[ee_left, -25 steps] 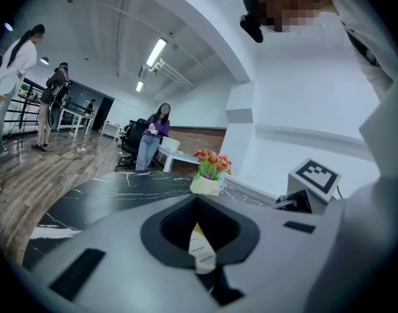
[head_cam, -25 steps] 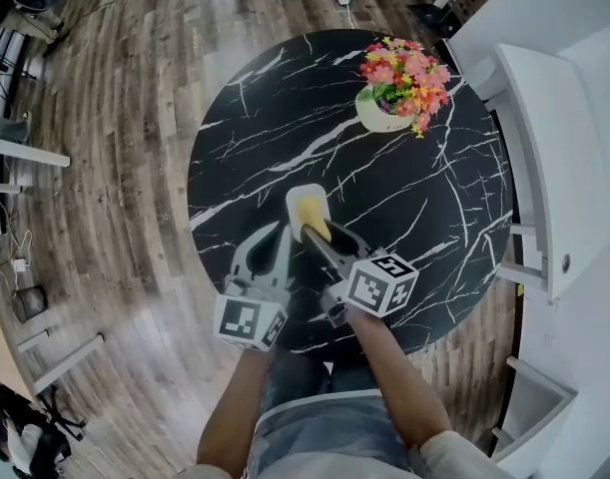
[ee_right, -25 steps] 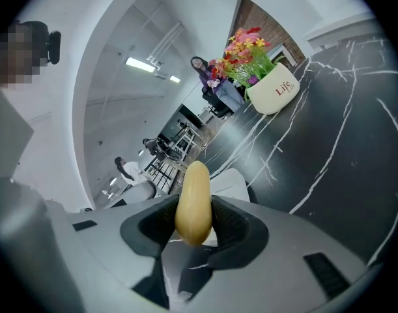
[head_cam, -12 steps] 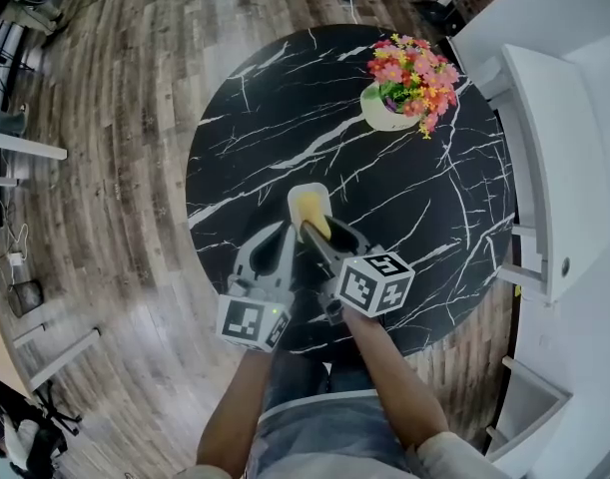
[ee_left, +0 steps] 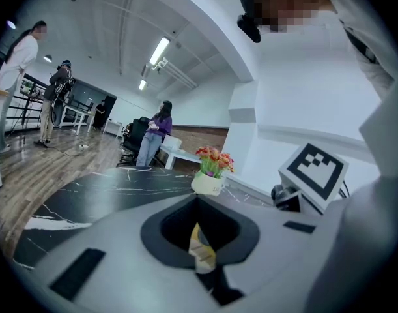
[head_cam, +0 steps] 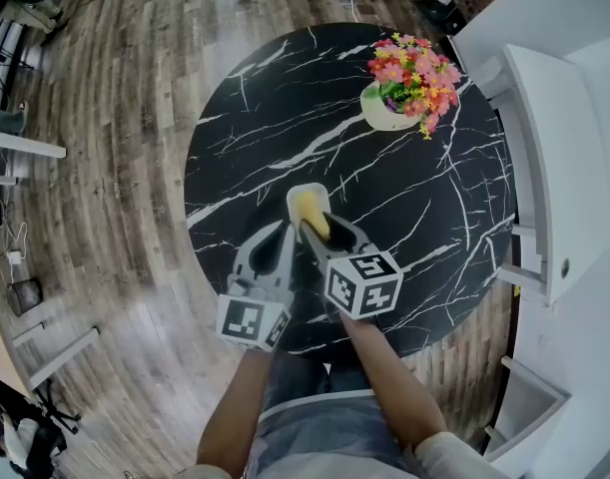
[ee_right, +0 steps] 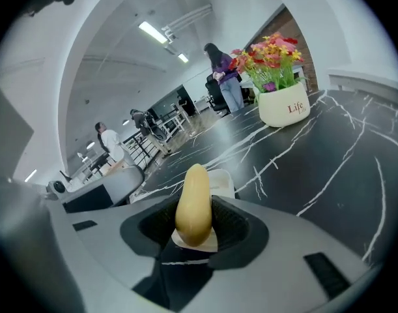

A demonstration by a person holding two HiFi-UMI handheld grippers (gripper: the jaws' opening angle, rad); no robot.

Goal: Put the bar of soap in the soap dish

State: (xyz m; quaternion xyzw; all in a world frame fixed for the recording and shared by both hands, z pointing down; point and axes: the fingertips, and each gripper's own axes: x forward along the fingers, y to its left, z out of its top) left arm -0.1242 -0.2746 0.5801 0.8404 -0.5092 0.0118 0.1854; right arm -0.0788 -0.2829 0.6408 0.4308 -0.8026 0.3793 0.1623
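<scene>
The yellow bar of soap stands on end between the jaws of my right gripper, which is shut on it. It hangs over the near end of the white soap dish on the black marble table. In the right gripper view the soap rises from the closed jaws of that gripper, with the dish just behind it. My left gripper rests to the left of the dish, jaws together and empty. In the left gripper view, this gripper shows only a sliver of yellow and white past its jaw tips.
A cream pot of pink and yellow flowers stands at the table's far right, also seen as the flower pot. White furniture borders the table on the right. Wooden floor surrounds it. People stand far off in the room.
My right gripper has shifted slightly left and turned, carrying the soap a little further over the dish. The left gripper has stayed put.
</scene>
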